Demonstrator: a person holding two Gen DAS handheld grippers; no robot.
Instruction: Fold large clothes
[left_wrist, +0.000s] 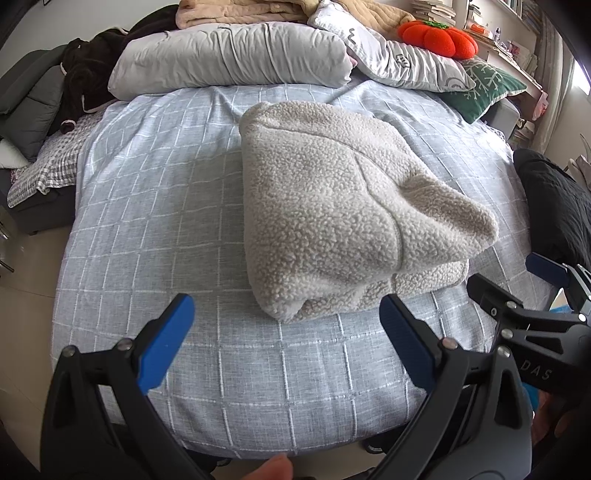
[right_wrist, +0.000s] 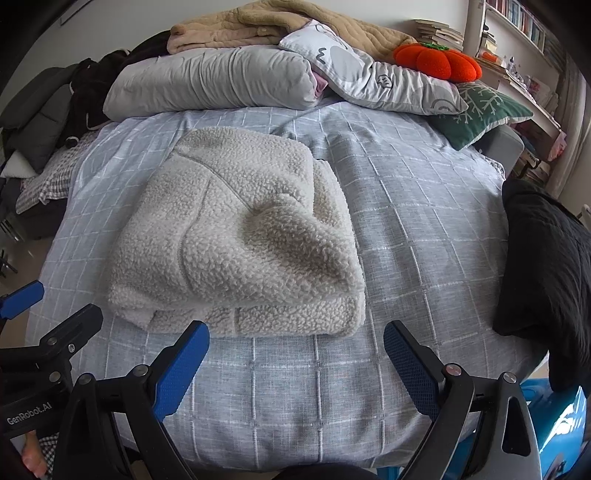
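A cream fleece garment lies folded into a thick bundle on the blue checked bed cover; one corner of its top layer bulges up at the right. In the right wrist view the same fleece garment sits left of centre on the bed cover. My left gripper is open just short of the bundle's near edge, holding nothing. My right gripper is open too, in front of the bundle's near right part, touching nothing. The right gripper shows at the right edge of the left wrist view.
Grey pillows, a beige quilt, an orange pumpkin cushion and a green cushion crowd the head of the bed. Dark clothing lies at the right edge. More dark clothes pile at the far left.
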